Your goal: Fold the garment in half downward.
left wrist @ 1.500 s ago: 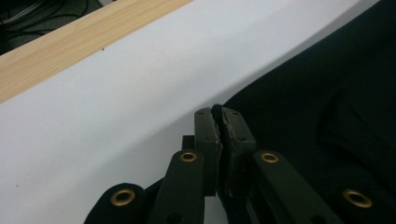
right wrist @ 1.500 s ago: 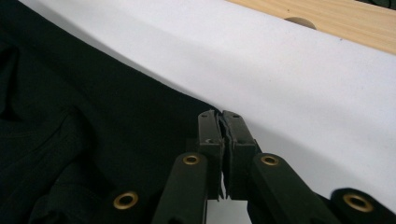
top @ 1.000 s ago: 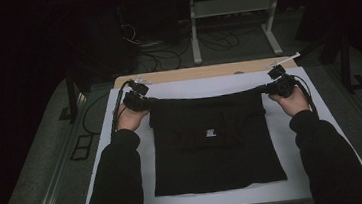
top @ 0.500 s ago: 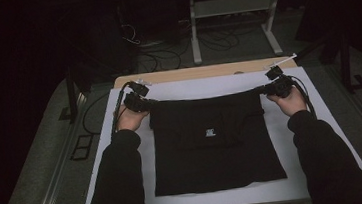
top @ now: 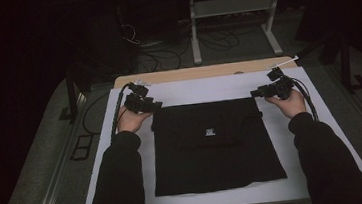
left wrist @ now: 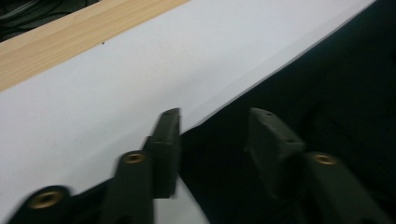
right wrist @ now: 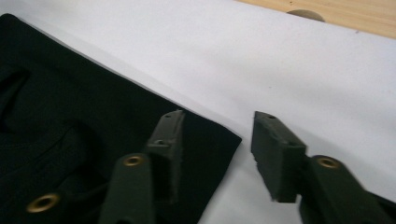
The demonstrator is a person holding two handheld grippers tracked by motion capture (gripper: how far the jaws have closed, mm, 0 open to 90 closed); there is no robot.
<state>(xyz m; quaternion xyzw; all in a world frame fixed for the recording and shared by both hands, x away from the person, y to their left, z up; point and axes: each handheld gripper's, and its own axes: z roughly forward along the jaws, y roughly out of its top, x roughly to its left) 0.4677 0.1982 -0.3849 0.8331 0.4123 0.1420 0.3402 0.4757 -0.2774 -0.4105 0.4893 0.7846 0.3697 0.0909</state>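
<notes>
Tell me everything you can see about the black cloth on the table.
The black cloth looks like a soft fabric piece folded into a rough square, lying flat on the white sheet that covers the table. A small white label sits near its middle, and strap-like folds cross its upper part. The left claw and right claw sit at its far corners; their jaws have just been opening and no longer pinch the fabric.

Small white label [top: 210,131] on the black cloth [top: 216,174], print too small to read.
</notes>
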